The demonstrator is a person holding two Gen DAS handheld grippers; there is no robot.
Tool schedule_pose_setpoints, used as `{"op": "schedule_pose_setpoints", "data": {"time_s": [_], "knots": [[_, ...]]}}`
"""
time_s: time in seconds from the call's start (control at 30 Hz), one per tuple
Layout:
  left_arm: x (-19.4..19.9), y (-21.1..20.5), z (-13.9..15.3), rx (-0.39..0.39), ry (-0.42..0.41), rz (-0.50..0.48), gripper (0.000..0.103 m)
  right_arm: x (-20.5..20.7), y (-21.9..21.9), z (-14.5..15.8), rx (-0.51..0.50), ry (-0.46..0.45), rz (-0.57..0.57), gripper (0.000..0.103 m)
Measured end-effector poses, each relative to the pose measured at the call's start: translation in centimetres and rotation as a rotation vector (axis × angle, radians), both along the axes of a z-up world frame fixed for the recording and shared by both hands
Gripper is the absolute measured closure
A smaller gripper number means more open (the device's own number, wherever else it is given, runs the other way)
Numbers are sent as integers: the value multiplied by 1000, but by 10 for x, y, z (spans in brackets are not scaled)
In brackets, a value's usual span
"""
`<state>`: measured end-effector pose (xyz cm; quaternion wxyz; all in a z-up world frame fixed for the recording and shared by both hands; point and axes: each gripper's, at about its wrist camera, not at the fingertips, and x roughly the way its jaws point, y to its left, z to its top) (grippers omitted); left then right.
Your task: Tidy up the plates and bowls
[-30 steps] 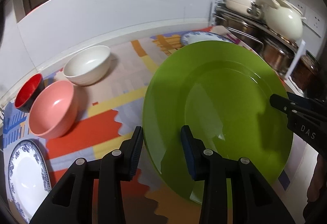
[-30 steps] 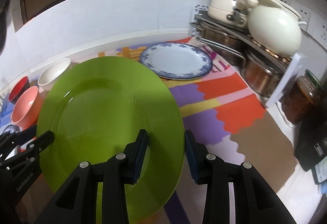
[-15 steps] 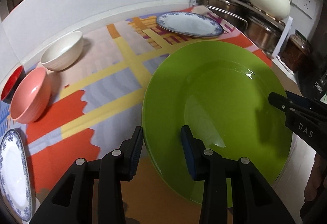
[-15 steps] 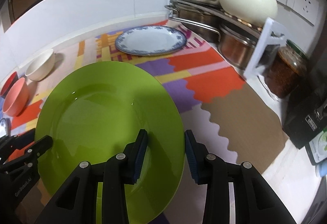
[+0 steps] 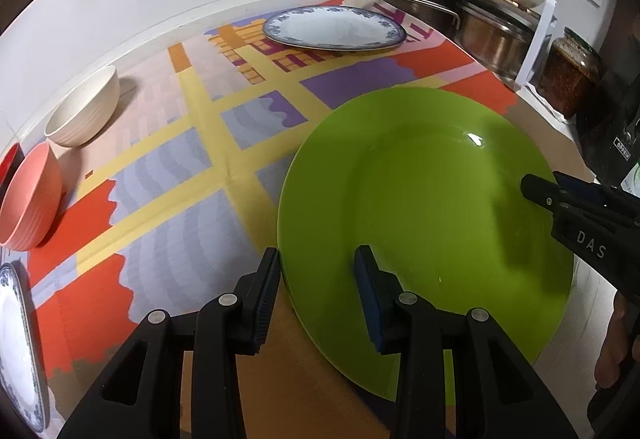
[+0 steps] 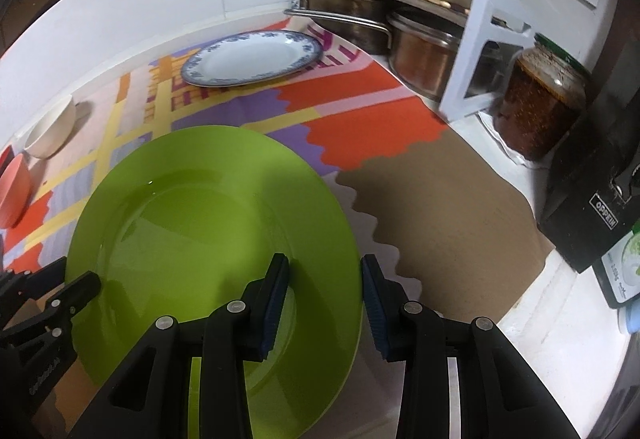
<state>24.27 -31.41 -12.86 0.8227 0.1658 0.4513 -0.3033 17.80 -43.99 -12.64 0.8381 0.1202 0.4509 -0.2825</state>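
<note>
Now lower, green plate (image 5: 432, 207) nearer the mat (image 5: 168, 175), both jaws gripping its rim.

Dim indoor light from above. Both fisheye views bend straight lines and darken to black at the rounded corners. Small white glints sit on the green plate (image 5: 424, 207), which casts a soft shadow on the desk (image 6: 440, 207). Focus is fairly sharp.

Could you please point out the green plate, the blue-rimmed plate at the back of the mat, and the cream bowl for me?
green plate (image 5: 432, 207): left wrist view, on its shallow centre well.
blue-rimmed plate (image 6: 252, 59): right wrist view, on its white centre.
cream bowl (image 5: 86, 111): left wrist view, on its ribbed outer wall.
</note>
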Motion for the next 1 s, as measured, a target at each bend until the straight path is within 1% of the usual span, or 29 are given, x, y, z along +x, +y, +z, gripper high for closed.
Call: {"op": "schedule_pose_setpoints", "data": {"time_s": [0.37,0.73,0.8,0.87,0.9,0.93,1.0], "knots": [[-4,-12,-1,26,-34,7,65,0,-17,-10,8,-1,-4,65],[-4,-14,-2,31,-45,7,63,3,-19,-10,0,-14,3,65],[-4,-15,-3,38,-52,-6,62,3,-18,-10,-1,-14,4,65],[-4,-16,-3,44,-61,-11,60,2,-19,-11,-2,-16,5,64],[-3,-16,-3,44,-60,-8,56,2,-19,-11,-1,-20,4,64],[-1,-15,-2,41,-59,-2,50,1,-19,-11,0,-23,2,64],[1,-12,1,29,-66,11,45,1,-19,-10,3,-30,-3,64]]}}
